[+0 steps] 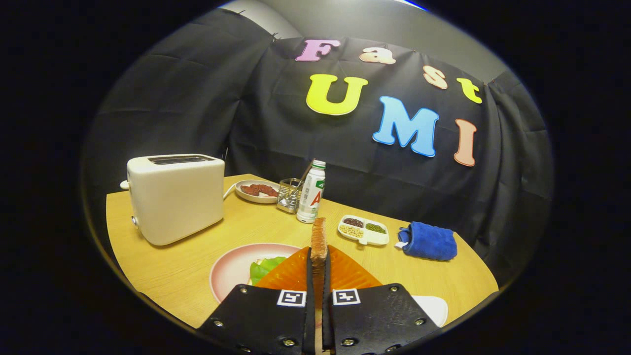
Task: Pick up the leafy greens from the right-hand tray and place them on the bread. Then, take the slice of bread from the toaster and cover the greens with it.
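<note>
Standing left, the toaster sits well apart from the pink plate, where the greens lie. Next, the gripper is squeezed tight on a bread slice (light, stiff, crumbly), held on edge by its bottom, long side pointing up.

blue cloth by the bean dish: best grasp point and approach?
Pinch the rolled blue cloth across its raised top fold, coming from above. It lies bunched and soft on the table, clear of the bean dish. The gripper is currently shut on the bread slice.
</note>
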Available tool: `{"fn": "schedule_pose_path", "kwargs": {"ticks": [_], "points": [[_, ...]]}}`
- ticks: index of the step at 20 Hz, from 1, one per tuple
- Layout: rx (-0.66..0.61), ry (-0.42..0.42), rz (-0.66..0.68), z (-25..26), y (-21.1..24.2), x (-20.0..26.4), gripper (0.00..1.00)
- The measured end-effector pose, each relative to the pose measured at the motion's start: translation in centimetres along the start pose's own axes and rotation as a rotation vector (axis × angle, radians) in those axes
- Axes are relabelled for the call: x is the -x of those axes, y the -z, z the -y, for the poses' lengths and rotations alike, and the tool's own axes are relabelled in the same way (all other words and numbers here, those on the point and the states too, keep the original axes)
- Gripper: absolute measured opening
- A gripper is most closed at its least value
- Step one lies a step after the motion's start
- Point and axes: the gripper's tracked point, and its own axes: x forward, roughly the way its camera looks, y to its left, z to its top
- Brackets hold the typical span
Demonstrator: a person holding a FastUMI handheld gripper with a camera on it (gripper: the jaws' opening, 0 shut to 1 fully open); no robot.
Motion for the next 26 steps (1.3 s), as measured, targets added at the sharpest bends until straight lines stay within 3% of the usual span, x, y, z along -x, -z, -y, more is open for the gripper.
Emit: {"fn": "schedule_pose_path", "kwargs": {"ticks": [10,17,20,21,23,26], "points": [[-0.095,-0.182,-0.16,-6.4,4.3,-1.0,0.06],[-0.08,-0.187,-0.168,-6.9,4.4,-1.1,0.06],[-0.081,-0.243,-0.177,-8.2,4.2,-0.8,0.26],[-0.085,-0.266,-0.19,-8.8,4.7,-0.6,0.52],[-0.06,-0.258,-0.155,-8.7,3.9,-0.5,0.71],[-0.039,-0.236,-0.113,-8.1,2.5,-0.4,0.75]]}}
